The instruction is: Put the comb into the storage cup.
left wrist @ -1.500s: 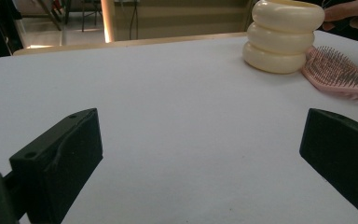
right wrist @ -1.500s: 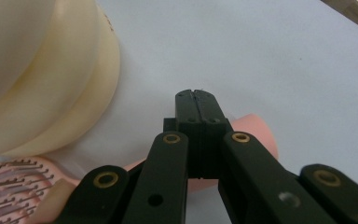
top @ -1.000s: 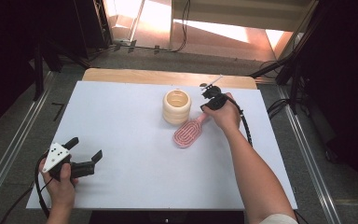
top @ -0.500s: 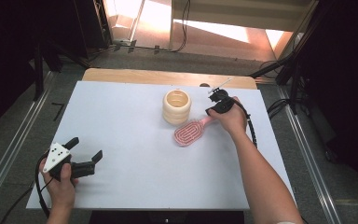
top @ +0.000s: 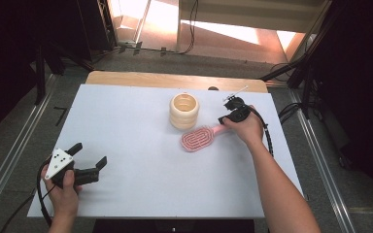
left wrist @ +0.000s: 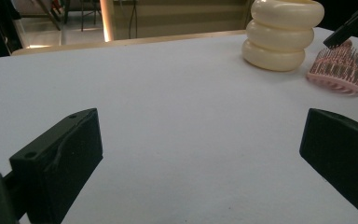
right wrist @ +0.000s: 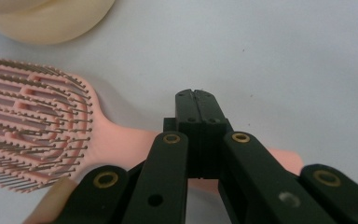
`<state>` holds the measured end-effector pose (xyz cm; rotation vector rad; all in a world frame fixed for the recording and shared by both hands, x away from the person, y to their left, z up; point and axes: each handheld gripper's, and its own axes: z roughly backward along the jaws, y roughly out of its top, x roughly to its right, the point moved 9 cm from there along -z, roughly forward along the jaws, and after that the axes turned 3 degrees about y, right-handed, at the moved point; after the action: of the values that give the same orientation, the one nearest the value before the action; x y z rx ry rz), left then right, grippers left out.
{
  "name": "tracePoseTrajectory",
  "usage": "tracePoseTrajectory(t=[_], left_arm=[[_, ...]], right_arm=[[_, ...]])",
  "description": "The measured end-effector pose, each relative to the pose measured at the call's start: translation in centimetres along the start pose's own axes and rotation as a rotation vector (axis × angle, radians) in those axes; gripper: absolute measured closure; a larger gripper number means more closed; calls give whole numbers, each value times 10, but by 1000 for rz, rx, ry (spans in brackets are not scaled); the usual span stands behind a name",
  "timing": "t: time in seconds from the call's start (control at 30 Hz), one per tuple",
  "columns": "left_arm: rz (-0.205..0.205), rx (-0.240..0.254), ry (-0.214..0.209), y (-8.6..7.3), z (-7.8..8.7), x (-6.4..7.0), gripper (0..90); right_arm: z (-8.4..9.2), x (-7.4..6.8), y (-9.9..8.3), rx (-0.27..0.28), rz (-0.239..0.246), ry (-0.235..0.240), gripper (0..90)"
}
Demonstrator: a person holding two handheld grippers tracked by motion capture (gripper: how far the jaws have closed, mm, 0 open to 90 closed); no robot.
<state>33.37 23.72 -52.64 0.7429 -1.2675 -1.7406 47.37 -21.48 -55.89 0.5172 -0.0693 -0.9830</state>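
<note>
A pink hairbrush (top: 196,138) lies bristles-up on the white table (top: 141,121), its handle pointing right. My right gripper (top: 222,120) is shut with its jaws pressed together and hovers just over the handle; nothing sits between the jaws. In the right gripper view the shut tips (right wrist: 196,95) reach past the pink handle of the brush (right wrist: 28,126). My left gripper (top: 88,154) rests near the front left corner, open and empty. Its own view looks across the table at the hairbrush (left wrist: 340,70) and the right gripper (left wrist: 349,30).
A cream ringed container (top: 184,110) stands upright just behind the brush head, also seen as a stack of rings (left wrist: 279,37) and a cream curve (right wrist: 42,18). A wooden strip (top: 175,80) borders the table's far edge. Black cables trail from both grippers.
The right hand has slid a little to the right and nearer along the brush handle. The brush, the container and the left gripper have stayed put.
</note>
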Motion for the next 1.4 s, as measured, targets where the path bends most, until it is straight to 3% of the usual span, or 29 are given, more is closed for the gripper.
tracePoseTrajectory(t=[0.67,0.87,0.9,0.97,1.13,1.23,1.4], left_arm=[[-1,-1,0,0,0,0,0],[-1,0,-1,0,0,1,0],[-2,0,-1,0,0,1,0],[-1,-1,0,0,0,0,0],[-1,0,0,0,-1,1,0],[-2,-1,1,0,0,1,0],[-2,0,0,0,-1,1,0]], right_arm=[[5,-5,-32,-36,28,35,878],[7,-6,-35,-32,61,38,866],[11,-4,-32,-11,81,23,787],[14,-3,-30,2,89,10,758],[32,-9,-19,101,155,48,522],[36,-13,-20,67,218,72,347],[36,-19,-22,41,278,105,226]])
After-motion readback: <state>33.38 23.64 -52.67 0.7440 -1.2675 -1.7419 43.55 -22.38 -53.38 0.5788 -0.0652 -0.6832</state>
